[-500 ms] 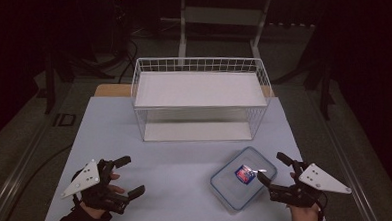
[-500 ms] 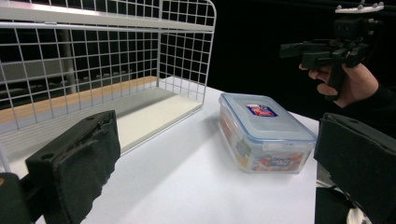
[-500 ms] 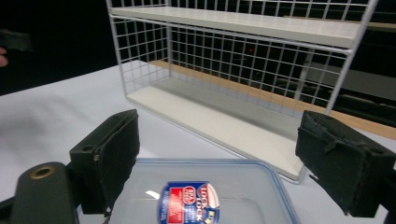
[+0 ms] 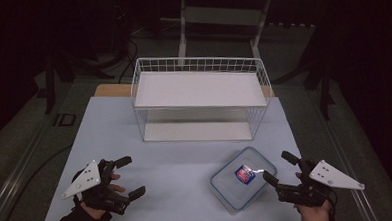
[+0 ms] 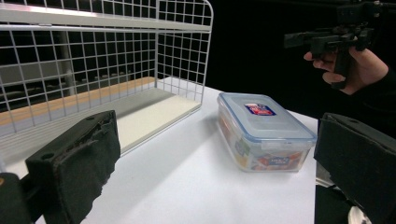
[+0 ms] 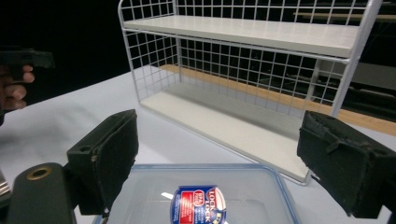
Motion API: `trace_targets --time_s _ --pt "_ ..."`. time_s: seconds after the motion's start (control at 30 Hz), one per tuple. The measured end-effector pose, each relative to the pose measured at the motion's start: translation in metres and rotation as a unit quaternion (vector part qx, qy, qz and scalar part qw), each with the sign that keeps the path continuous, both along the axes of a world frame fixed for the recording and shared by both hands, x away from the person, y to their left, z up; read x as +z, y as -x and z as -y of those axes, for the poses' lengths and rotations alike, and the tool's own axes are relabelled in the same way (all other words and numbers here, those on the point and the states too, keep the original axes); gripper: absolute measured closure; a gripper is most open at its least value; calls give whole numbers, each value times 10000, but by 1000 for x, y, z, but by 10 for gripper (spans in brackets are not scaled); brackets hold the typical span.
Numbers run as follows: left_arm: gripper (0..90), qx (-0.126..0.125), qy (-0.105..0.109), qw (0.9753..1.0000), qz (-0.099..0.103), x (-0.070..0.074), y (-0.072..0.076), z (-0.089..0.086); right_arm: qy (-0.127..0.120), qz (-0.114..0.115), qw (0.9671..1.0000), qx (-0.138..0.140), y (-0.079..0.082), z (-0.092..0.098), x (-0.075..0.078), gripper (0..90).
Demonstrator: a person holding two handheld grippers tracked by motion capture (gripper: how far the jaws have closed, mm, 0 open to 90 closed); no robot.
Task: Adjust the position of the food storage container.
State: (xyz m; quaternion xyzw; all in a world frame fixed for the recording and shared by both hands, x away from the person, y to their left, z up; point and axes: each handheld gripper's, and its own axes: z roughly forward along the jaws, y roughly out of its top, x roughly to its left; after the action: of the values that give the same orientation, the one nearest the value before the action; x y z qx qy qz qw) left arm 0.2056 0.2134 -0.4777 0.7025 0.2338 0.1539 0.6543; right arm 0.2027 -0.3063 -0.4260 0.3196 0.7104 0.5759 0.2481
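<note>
While my right gripper [image 4: 281, 171] sits at the lower right of the high view, the plastic box [image 4: 244, 184] lies just to its left, very near. The jaws on that gripper are wide open and hold nothing. In the right gripper view the box [image 6: 196, 196] fills the bottom middle, right between the two black jaws, so it looks like I am pointing straight at it.

My left gripper [image 4: 131, 176] is at the lower left of the high view, well apart from the box. Its jaws are wide open too, with nothing in them. In the left gripper view the box [image 5: 264, 130] sits at the middle right, farther off.

So the right hand is the nearer one. The box lies on the white table [image 4: 176, 166], turned a bit, with its long side running from lower left to upper right. It is in front of the wire shelf [image 4: 199, 98], not touching it. I think the right gripper should reach for it first, across the short way.
</note>
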Motion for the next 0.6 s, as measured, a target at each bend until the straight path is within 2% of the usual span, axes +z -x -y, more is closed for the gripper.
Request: trace_targets --time_s 0.13,0.2,0.27,0.43,0.47,0.5,0.53,0.6 --pt "5 -20 -79 10000 -16 -2 -1 2 88 -75 9998 136 0 -1 3 119" --pt "5 -19 -92 10000 -32 -3 -2 2 86 -79 9998 134 1 -1 3 118" --pt "5 -26 -72 9999 -77 -4 -3 2 201 -75 9997 76 3 -3 6 118" --pt "5 -52 -85 9999 -54 -4 -3 3 284 -121 9994 150 6 -6 6 120" --pt "5 -76 -93 9999 -74 -5 -3 4 287 -260 9988 295 7 -6 5 137" --pt "5 -76 -93 9999 -74 -5 -3 4 287 -260 9988 295 7 -6 5 137" --pt "5 -87 -96 9999 -68 -5 -3 4 326 -438 9976 434 9 -6 2 173" --pt "5 -92 -103 9999 -57 -4 -3 4 366 -520 9965 539 9 -6 1 204"
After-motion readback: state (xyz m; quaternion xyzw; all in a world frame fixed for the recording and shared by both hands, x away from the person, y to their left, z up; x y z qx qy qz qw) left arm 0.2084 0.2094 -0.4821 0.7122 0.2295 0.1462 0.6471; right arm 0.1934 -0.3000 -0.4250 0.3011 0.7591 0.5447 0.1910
